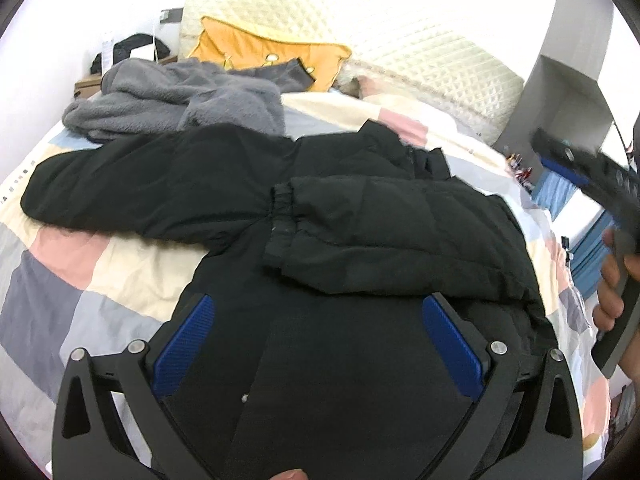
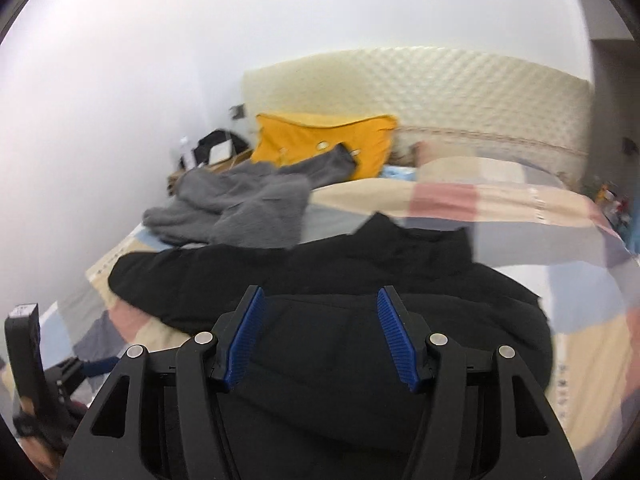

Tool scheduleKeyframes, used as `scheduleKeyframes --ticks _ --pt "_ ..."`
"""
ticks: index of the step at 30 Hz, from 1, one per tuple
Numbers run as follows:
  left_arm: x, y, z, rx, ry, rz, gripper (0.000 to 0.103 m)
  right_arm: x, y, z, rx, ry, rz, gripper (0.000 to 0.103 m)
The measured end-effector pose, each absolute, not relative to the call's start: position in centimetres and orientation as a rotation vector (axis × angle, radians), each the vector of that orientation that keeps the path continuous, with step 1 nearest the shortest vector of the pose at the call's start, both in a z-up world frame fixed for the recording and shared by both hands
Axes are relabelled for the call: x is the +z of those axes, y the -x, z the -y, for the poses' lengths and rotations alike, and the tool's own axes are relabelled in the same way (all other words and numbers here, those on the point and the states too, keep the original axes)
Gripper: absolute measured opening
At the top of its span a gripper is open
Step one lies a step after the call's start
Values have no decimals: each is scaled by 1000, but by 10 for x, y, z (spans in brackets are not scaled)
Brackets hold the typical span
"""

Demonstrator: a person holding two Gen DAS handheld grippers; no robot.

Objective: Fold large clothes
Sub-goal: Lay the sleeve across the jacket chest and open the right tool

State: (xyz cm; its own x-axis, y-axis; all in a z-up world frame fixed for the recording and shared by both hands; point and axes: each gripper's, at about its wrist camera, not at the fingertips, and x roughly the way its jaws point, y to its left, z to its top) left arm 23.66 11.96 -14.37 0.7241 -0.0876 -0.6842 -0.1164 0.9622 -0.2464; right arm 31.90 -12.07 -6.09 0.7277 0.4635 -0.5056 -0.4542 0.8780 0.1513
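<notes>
Black jacket [image 1: 340, 240] mid-fold – one sleeve [image 1: 380, 236] laid across it. Left gripper [image 1: 320, 344] and right gripper [image 2: 320, 336] over it, jaws apart, empty. Next – likely the other sleeve [image 1: 132, 188].

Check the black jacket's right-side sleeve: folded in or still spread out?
Folded in. In the left wrist view that sleeve lies across the black jacket body, cuff near the middle; the other sleeve is spread out.

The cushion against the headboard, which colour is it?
The cushion is mustard yellow. It shows best in the right wrist view.
</notes>
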Motion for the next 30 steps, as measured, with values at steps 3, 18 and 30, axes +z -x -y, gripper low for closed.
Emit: scheduleKeyframes --ticks 3,18,30 --pt "-142 -239 -112 13 277 -745 103 -68 -317 150 424 -19 -558 57" --pt "-146 -237 -67 -67 220 -729 103 -155 -292 285 211 -85 -680 57" --pt "-153 -242 -47 -34 157 -755 103 -242 -325 301 162 -39 -877 57"
